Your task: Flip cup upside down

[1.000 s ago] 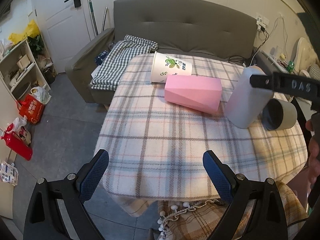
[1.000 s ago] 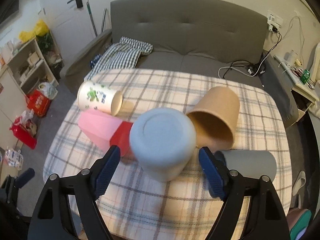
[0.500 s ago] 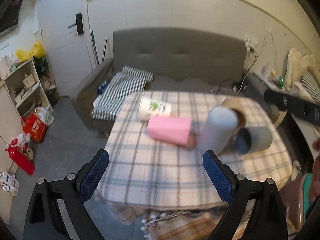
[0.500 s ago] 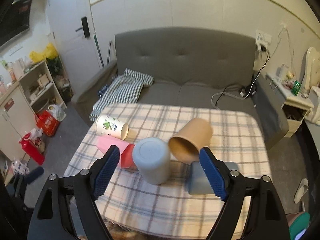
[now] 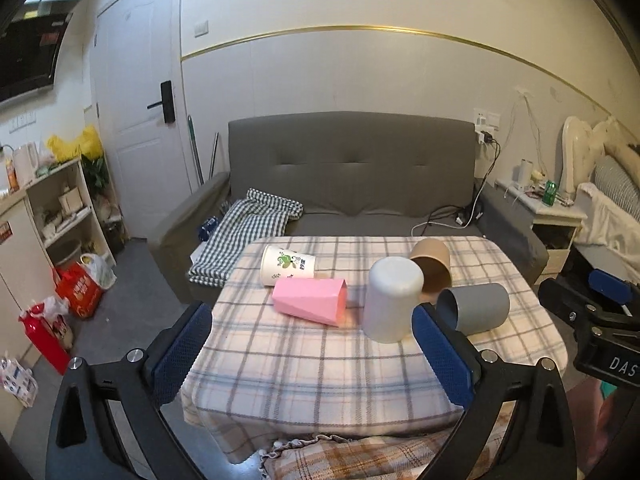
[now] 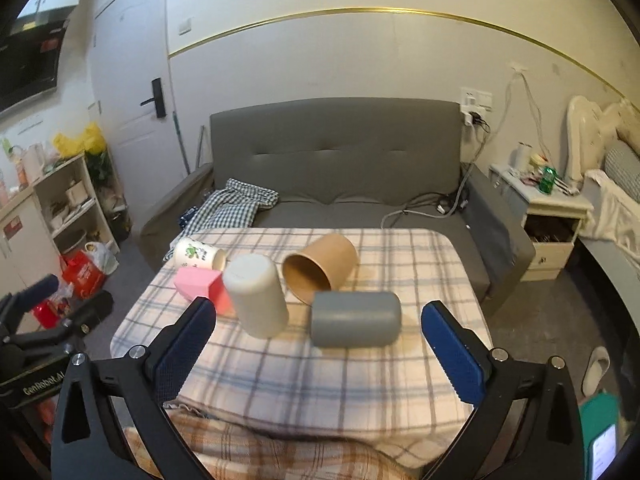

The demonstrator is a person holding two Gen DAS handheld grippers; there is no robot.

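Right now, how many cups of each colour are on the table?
White plain cup, standing upside down: 1
White cup with green print: 1
Pink cup: 1
Brown cup: 1
Grey cup: 1
Total: 5

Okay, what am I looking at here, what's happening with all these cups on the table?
A person holds two handheld grippers over a plaid-covered table; both the left gripper and right gripper are open and empty. A white cup stands upside down on its rim. Four others lie on their sides: a grey cup, a brown paper cup, a pink faceted cup and a printed paper cup. Nothing is being gripped right now.
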